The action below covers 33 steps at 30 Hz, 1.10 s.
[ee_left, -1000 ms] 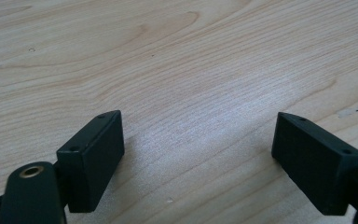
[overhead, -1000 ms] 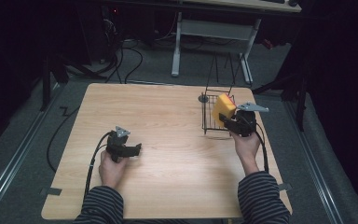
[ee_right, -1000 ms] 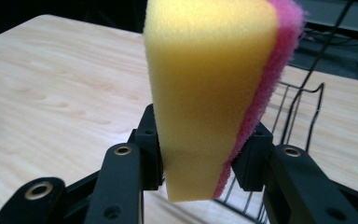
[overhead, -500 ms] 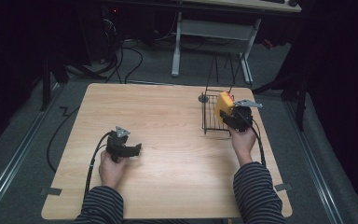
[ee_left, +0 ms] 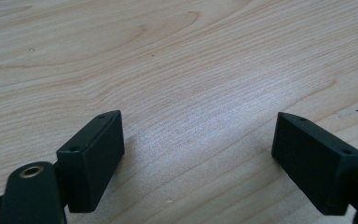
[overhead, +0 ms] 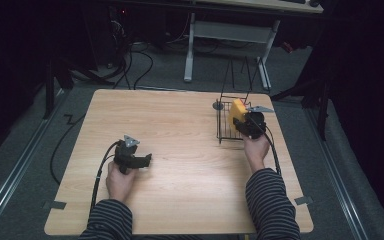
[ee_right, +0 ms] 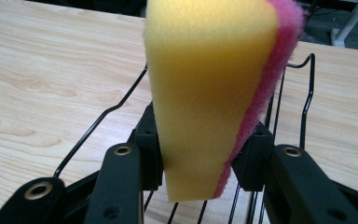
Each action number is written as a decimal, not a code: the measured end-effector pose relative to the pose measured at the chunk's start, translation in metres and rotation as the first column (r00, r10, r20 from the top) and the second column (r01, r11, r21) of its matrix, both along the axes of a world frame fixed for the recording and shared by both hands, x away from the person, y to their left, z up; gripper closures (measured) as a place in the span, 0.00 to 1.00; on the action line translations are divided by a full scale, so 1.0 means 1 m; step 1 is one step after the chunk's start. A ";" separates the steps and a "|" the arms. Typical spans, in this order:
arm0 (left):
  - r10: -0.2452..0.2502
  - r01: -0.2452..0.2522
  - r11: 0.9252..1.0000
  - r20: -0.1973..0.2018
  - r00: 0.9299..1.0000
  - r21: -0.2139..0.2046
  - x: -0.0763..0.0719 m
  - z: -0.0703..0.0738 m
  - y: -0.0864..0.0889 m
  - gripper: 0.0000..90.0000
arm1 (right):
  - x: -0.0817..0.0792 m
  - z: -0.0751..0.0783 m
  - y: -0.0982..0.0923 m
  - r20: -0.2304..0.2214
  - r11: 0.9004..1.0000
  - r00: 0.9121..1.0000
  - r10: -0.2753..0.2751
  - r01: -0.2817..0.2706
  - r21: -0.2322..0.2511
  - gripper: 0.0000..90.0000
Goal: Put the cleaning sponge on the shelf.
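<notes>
Right now we hold a gripper in each hand over a pale wooden worktop (overhead: 190, 150). Our right gripper (overhead: 247, 125) sits at the far right side of the worktop, and its jaws are pinched on a sponge (overhead: 238, 111), yellow with a pink scouring layer along one side. In the right gripper view the sponge (ee_right: 209, 93) stands on end between the two black jaws, squeezed near its lower part, its pink face turned to the right side of that view. Around and behind it runs a black wire rack (ee_right: 303, 93), with thin wires passing beneath the jaws as well. From the high view the sponge is at the rack (overhead: 225, 125), over its right part; we cannot tell whether it touches the wires. A small grey disc (overhead: 218, 105) lies on the worktop just beside the rack's far left corner.

Our left gripper (overhead: 141, 161) is well apart from all this, at the near left of the worktop, low over the bare wood. In the left gripper view its jaws stand wide apart with nothing between them but wood grain (ee_left: 191, 102). Striped sleeves (overhead: 270, 205) cover both forearms.
</notes>
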<state>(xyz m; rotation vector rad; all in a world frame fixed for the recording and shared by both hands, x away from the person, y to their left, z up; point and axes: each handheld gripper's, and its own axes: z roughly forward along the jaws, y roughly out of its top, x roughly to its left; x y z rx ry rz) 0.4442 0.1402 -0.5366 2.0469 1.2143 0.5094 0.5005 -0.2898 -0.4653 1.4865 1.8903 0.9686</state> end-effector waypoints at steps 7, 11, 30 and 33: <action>0.001 -0.001 1.000 -0.001 1.000 -0.002 0.000 0.000 0.000 0.20 | 0.004 -0.006 0.000 -0.019 1.000 1.000 -0.012 0.012 -0.022 0.67; 0.001 -0.001 1.000 -0.001 1.000 -0.002 0.000 0.000 0.000 0.20 | 0.005 -0.007 -0.001 -0.020 1.000 1.000 -0.016 0.015 -0.012 0.67; 0.001 -0.001 1.000 -0.001 1.000 -0.002 0.000 0.000 0.000 0.20 | 0.005 -0.010 -0.001 -0.042 1.000 0.999 -0.008 0.007 -0.023 0.61; 0.001 -0.001 1.000 -0.001 1.000 -0.002 0.000 0.000 0.000 0.20 | 0.006 -0.010 -0.001 -0.042 1.000 0.999 -0.010 0.009 -0.020 0.55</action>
